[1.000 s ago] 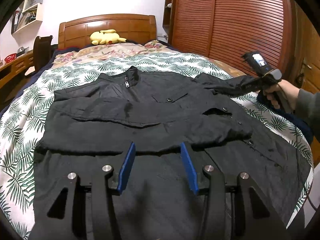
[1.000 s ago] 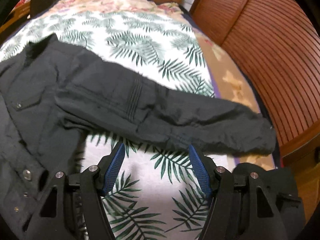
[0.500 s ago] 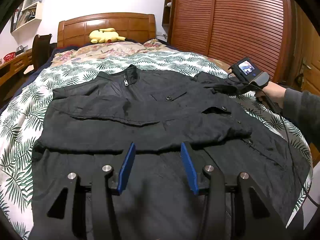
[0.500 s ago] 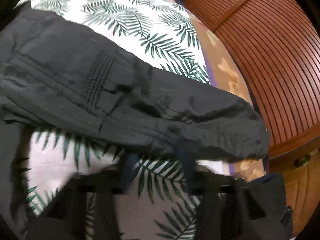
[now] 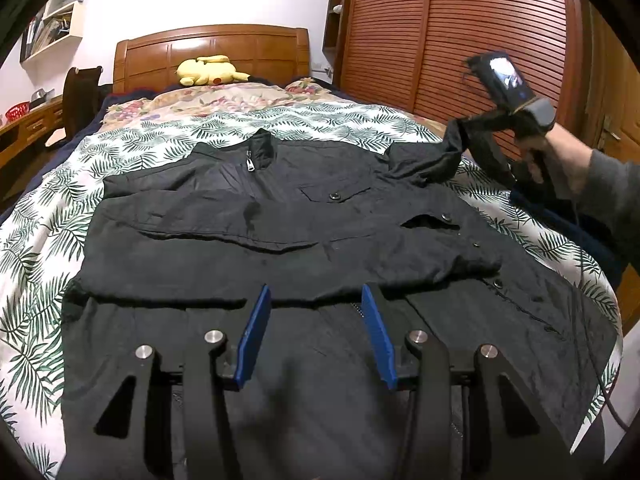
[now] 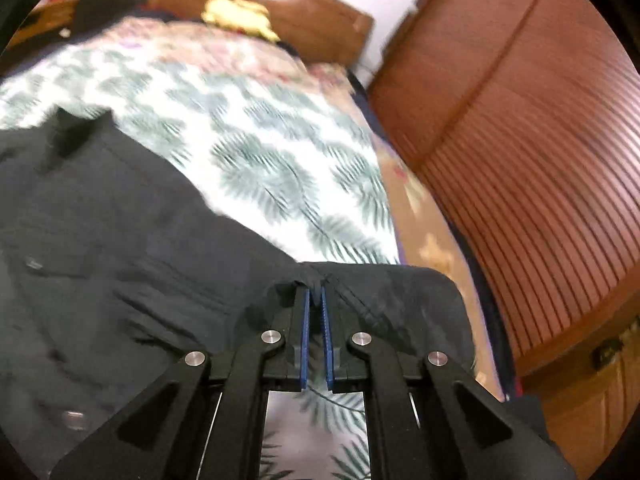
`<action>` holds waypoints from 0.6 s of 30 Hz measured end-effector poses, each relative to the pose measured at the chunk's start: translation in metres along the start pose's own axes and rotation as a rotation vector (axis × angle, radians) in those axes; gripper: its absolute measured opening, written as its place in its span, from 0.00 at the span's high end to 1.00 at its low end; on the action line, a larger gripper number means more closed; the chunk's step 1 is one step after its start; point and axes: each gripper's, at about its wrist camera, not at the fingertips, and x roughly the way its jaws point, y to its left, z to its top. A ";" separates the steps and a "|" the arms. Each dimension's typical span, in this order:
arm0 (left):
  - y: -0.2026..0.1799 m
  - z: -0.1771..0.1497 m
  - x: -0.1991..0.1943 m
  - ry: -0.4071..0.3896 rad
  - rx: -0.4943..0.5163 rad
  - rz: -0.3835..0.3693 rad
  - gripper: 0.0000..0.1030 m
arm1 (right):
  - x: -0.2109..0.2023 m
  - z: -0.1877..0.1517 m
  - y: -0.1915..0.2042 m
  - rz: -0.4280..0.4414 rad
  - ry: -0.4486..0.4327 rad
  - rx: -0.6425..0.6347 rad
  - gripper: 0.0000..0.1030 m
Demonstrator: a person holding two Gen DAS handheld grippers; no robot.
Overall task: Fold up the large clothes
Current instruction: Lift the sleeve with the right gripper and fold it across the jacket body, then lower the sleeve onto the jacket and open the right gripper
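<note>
A black jacket (image 5: 304, 232) lies spread face up on the bed, its collar toward the headboard and one sleeve folded across the chest. My left gripper (image 5: 314, 312) hovers open over the jacket's lower front, nothing between its blue pads. My right gripper (image 6: 314, 292) is shut on the jacket's other sleeve (image 6: 384, 300), pinching the fabric near the cuff. In the left wrist view that sleeve (image 5: 460, 148) hangs lifted off the bed from the right gripper (image 5: 484, 120), held by a hand at the right edge of the bed.
The bed has a leaf-print cover (image 5: 332, 120) and a wooden headboard (image 5: 212, 52) with a yellow plush toy (image 5: 208, 70). A slatted wooden wardrobe (image 5: 460, 32) runs along the right side. A chair (image 5: 80, 96) and desk stand at the left.
My right gripper closed on the sleeve near its cuff and lifted it off the bed. The left gripper stayed where it was, open.
</note>
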 end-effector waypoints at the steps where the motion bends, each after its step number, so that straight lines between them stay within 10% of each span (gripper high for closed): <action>1: 0.000 0.000 0.000 0.000 0.000 0.000 0.55 | -0.012 0.004 0.007 0.027 -0.025 -0.009 0.97; 18: -0.001 0.002 -0.003 -0.005 -0.003 0.003 0.55 | -0.094 -0.021 0.126 0.393 -0.048 -0.134 0.97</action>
